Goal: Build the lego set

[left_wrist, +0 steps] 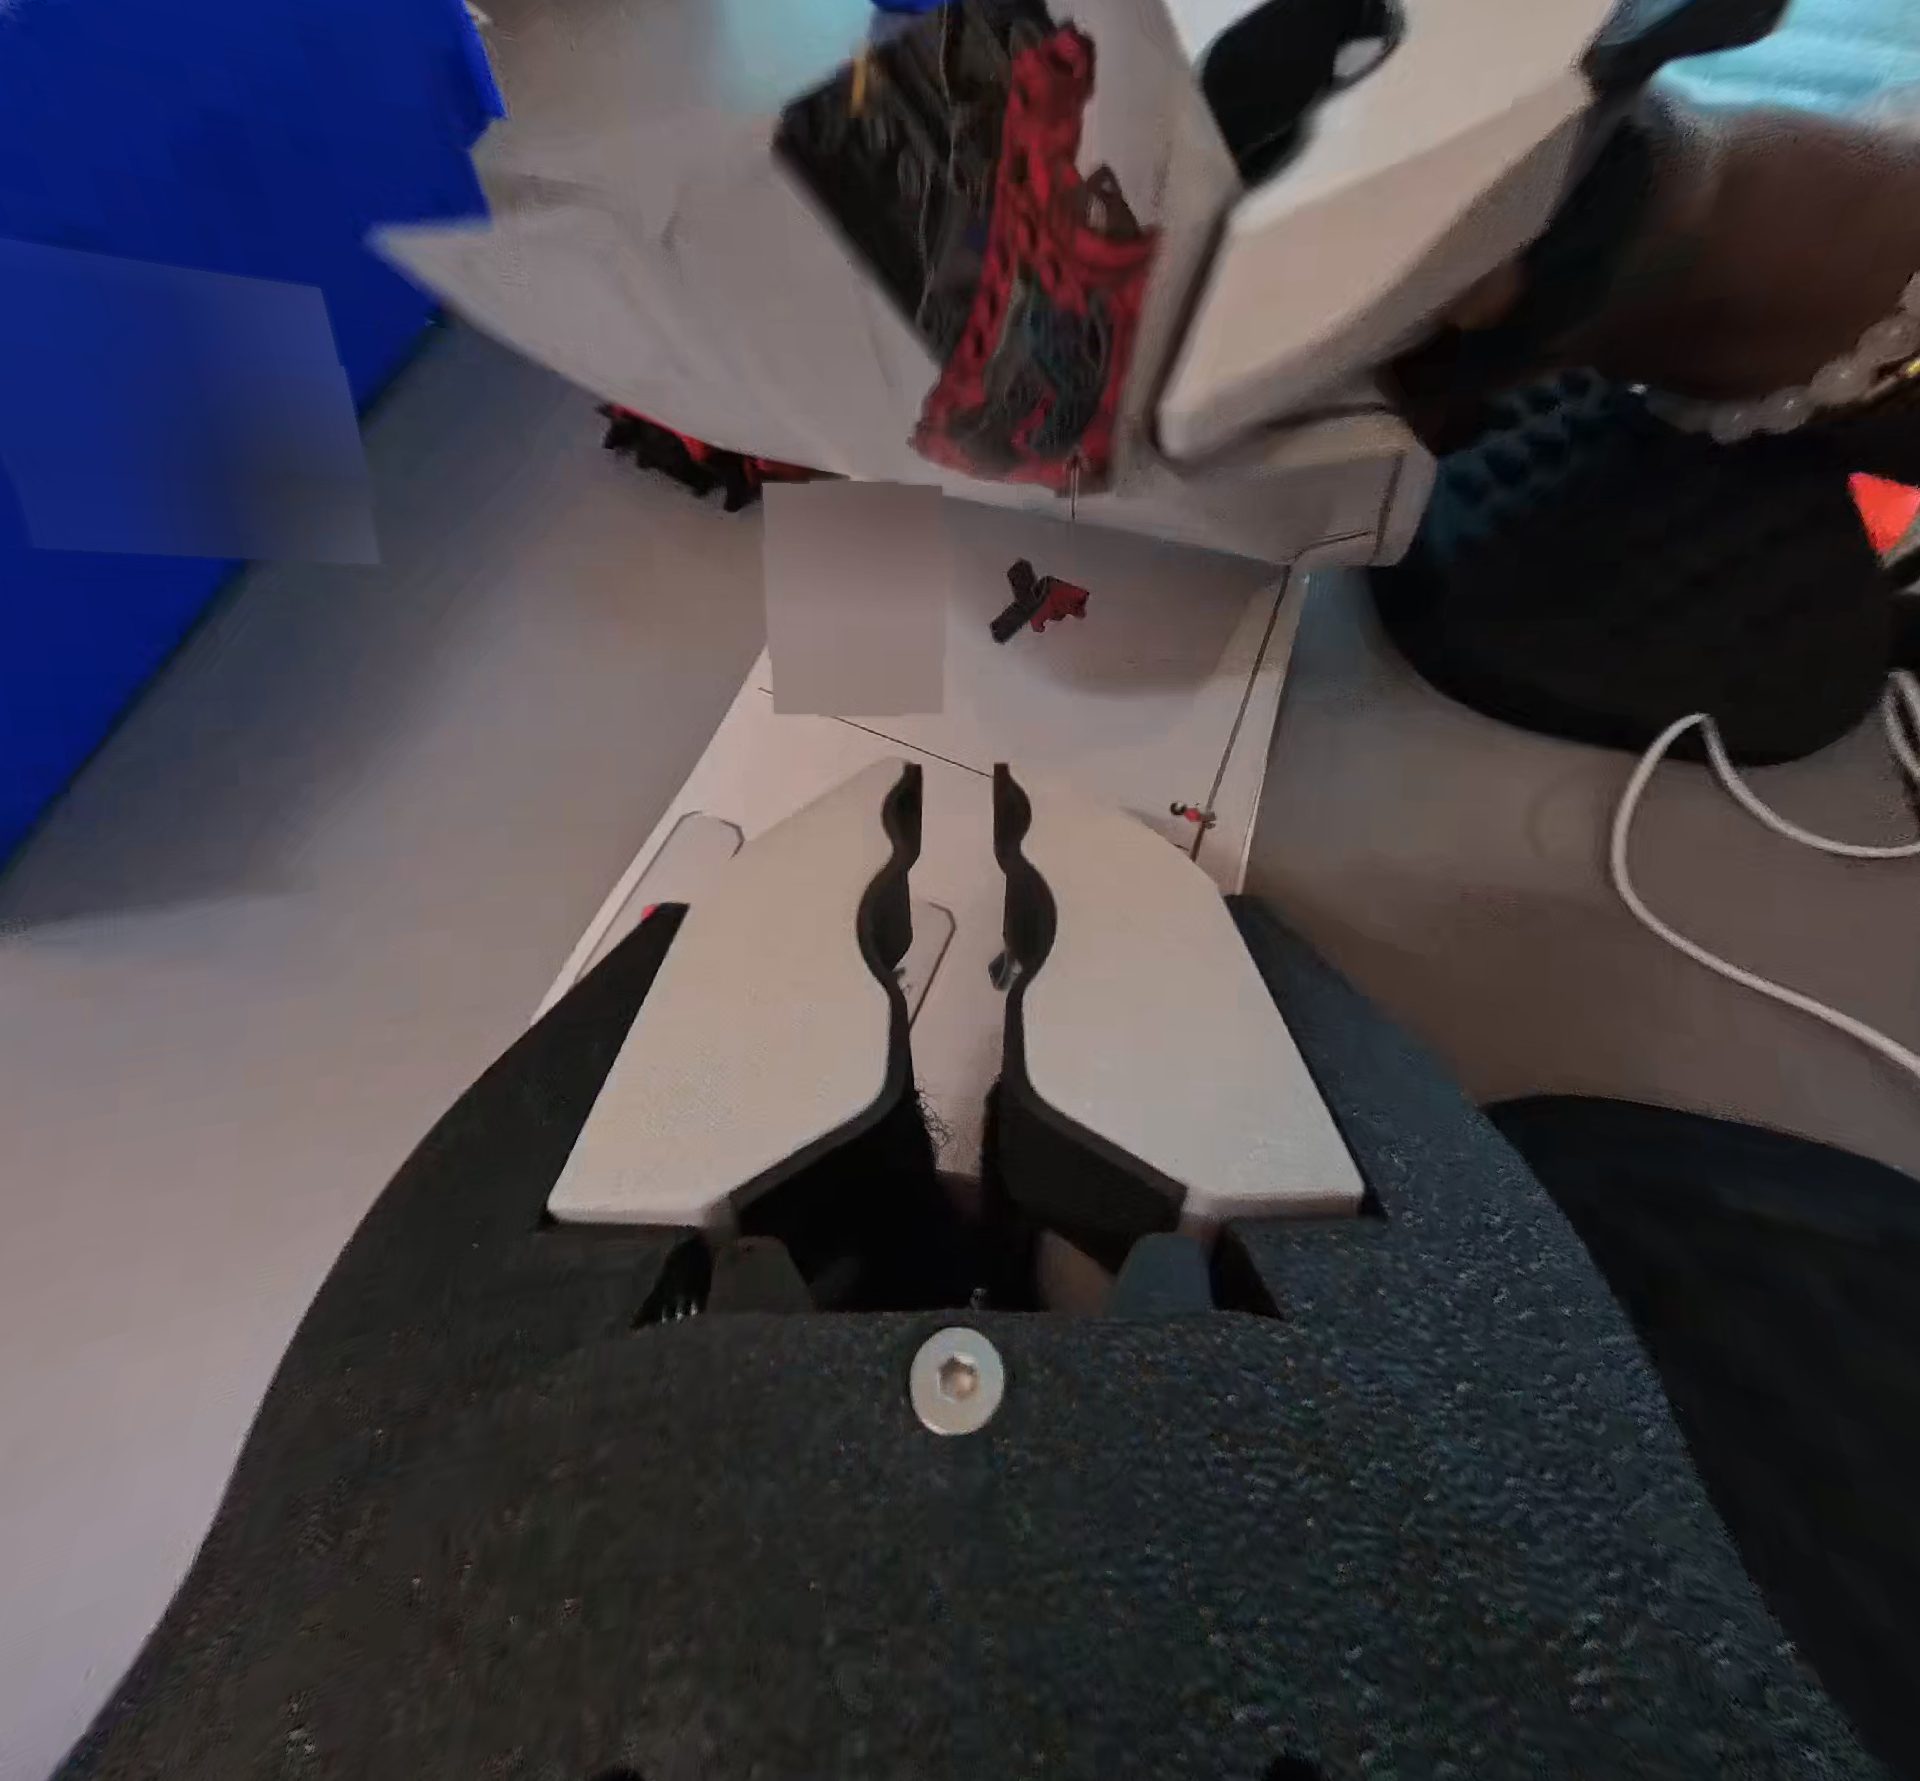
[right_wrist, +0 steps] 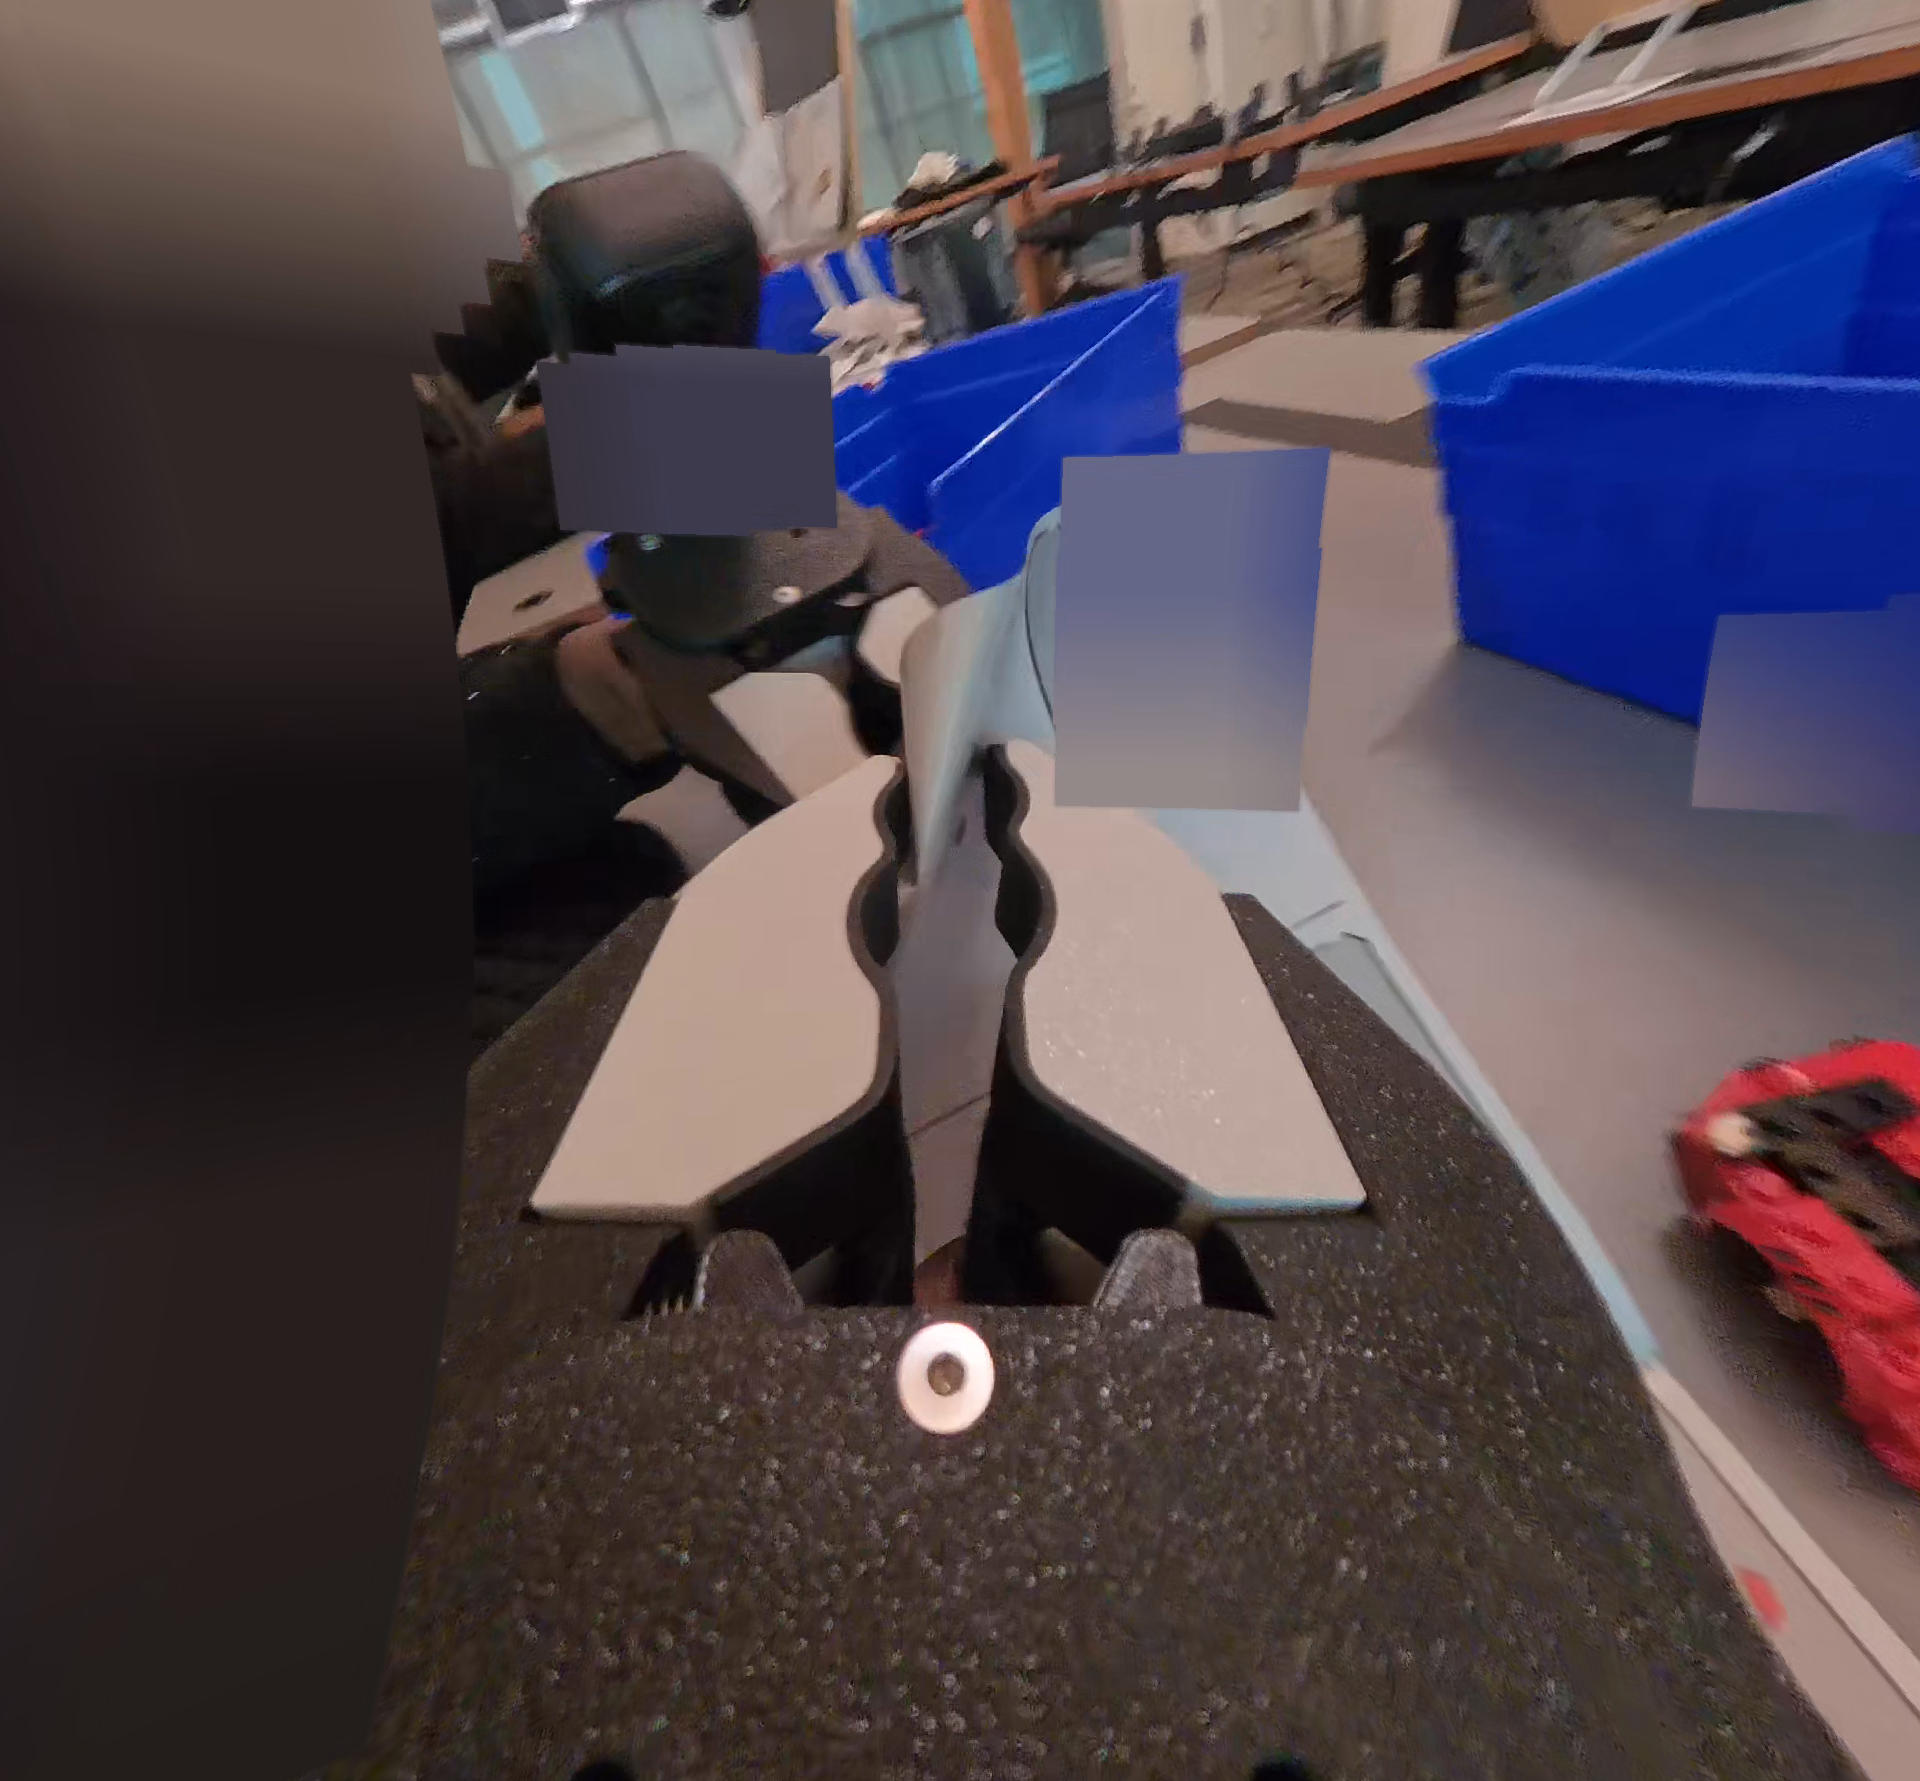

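An open instruction booklet (left_wrist: 1091,671) lies on the grey table in front of my left gripper (left_wrist: 956,775). The left gripper's jaws stand a little apart with nothing between them, just above the near page. My right gripper (left_wrist: 1153,401) is shut on a lifted page (left_wrist: 727,297) printed with a red car; in the right wrist view the gripper (right_wrist: 943,786) pinches the same page (right_wrist: 956,692). A red and black lego car (right_wrist: 1808,1243) sits on the table to the right. Loose red and black pieces (left_wrist: 675,453) lie behind the lifted page. The left gripper (right_wrist: 842,692) also shows farther off.
Blue bins (left_wrist: 156,173) stand at the left, and more blue bins (right_wrist: 1662,536) line the back of the table. A white cable (left_wrist: 1662,848) and a black bag-like thing (left_wrist: 1610,588) lie right of the booklet. A person's hand (left_wrist: 1714,256) holds the right gripper.
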Motion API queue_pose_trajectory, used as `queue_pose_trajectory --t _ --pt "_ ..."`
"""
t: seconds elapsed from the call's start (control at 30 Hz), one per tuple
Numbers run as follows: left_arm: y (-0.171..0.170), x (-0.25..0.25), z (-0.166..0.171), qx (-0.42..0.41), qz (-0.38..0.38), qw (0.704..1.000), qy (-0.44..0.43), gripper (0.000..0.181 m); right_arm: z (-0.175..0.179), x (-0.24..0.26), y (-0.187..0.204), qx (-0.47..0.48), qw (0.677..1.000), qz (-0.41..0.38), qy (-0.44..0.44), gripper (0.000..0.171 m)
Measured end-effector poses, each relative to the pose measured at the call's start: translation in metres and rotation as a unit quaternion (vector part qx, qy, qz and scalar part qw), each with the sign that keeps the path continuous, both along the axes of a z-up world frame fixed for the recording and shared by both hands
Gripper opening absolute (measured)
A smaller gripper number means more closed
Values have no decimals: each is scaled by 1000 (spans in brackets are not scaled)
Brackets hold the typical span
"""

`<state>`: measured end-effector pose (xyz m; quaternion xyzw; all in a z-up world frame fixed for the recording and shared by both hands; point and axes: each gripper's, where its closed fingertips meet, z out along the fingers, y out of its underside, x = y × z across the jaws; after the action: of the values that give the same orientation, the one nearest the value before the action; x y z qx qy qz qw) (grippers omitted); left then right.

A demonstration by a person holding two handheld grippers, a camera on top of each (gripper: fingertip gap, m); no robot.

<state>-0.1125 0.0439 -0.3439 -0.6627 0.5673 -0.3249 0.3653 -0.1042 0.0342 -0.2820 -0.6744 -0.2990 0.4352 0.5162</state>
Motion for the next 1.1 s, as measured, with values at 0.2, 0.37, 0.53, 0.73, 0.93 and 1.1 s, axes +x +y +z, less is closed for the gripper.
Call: queue_pose_trajectory --t 0.2,0.37,0.53,0.73,0.93,1.1 --pt "5 2 -29 35 -4 998 47 12 -20 -36 -45 18 985 149 -81 75" --pt "14 -3 -24 18 14 1000 22 11 -3 -17 -37 48 991 110 -58 73" --pt "16 -4 -23 22 14 999 20 12 4 18 -3 44 998 -1 -38 65" --pt "15 -3 -27 38 12 999 36 12 54 37 -4 174 980 -64 69 86" --pt "18 -4 -23 33 23 999 24 12 23 11 -18 160 986 6 -36 74" --pt "21 -4 -16 15 38 999 1 14 -49 -31 -35 166 949 76 -256 68"
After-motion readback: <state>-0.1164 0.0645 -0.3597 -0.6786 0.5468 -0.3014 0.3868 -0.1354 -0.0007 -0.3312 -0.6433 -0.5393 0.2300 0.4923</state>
